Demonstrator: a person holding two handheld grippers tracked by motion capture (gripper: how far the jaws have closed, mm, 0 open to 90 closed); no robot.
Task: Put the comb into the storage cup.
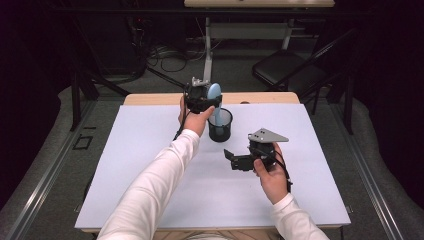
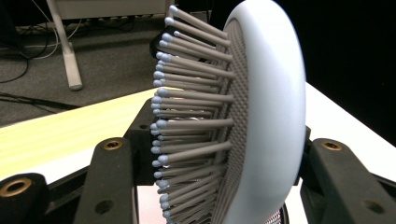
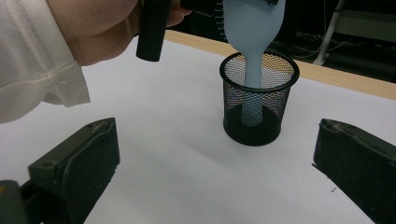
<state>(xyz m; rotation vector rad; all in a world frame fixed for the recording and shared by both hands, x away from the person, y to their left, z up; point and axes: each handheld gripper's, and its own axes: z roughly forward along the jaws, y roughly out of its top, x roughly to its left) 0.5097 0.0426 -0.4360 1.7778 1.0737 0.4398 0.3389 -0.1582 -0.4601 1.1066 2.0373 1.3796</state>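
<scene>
Left gripper (image 1: 202, 102) up by the far edge of the table (image 1: 150, 165), jaws clamped on the head of the pale blue hairbrush (image 1: 214, 95). In the left gripper view, bristles (image 2: 187, 121) fanned out to the left, the rounded back of the head pressed against the right-hand jaw. Brush upright, handle down inside the black mesh cup (image 1: 220, 125), head clear above the rim. Cup standing near the far edge, about midway along it. Right gripper (image 1: 235, 160) low over the middle of the table, well apart from the cup, jaws spread wide and holding nothing, pointed at the cup in the right gripper view.
</scene>
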